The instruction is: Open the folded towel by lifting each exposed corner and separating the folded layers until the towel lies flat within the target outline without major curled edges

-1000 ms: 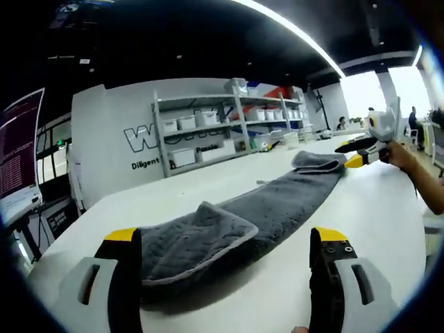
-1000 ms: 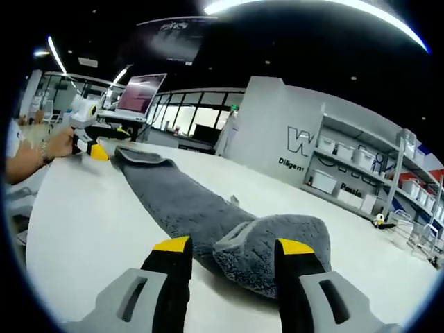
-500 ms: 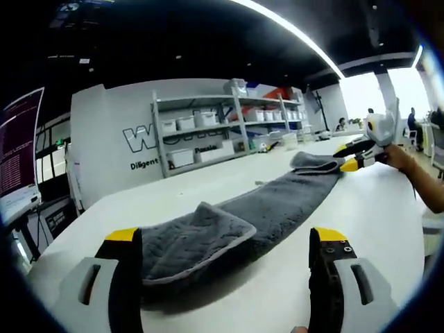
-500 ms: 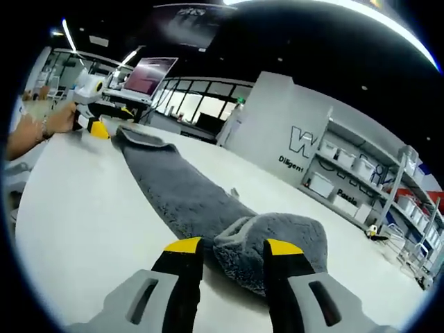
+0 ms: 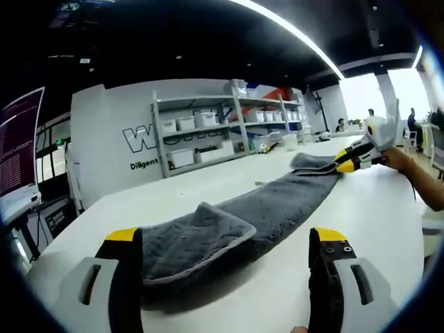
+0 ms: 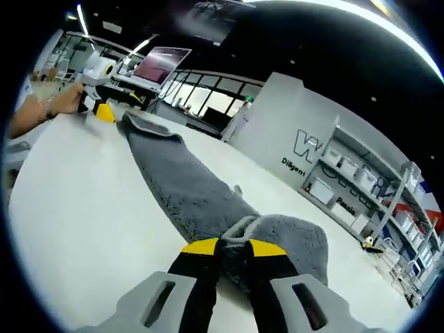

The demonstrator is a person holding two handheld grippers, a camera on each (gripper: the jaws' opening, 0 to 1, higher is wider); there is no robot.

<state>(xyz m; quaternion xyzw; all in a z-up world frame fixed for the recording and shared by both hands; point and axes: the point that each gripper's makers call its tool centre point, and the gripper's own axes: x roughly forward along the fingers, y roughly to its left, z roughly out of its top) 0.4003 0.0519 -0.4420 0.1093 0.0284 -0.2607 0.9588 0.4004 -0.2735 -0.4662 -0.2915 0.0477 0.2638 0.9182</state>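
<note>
The grey towel (image 5: 277, 205) stretches in a long strip across the white desk (image 5: 378, 208), each end folded back on itself. At the near end in the left gripper view, the left gripper (image 5: 225, 267) hovers low over the desk with its yellow-tipped jaws wide apart, the folded flap lying between and just ahead of them, untouched. At the far end, the right gripper (image 5: 341, 162), held in a hand (image 5: 397, 157), meets the other folded edge. Seen from the right gripper view, the right gripper (image 6: 233, 250) has its jaws drawn together on a raised fold of the towel (image 6: 187, 187), grey pile pinched between the yellow tips. Beyond, the strip runs away over the desk (image 6: 76, 208) to the left gripper (image 6: 104, 111), gripped by the person's other hand (image 6: 66, 100) at the far folded end. Behind the desk stand metal shelves (image 5: 229, 125) stacked with white bins against a lettered wall (image 5: 111, 139), and a lit monitor (image 6: 163, 66) glows beside dark windows
</note>
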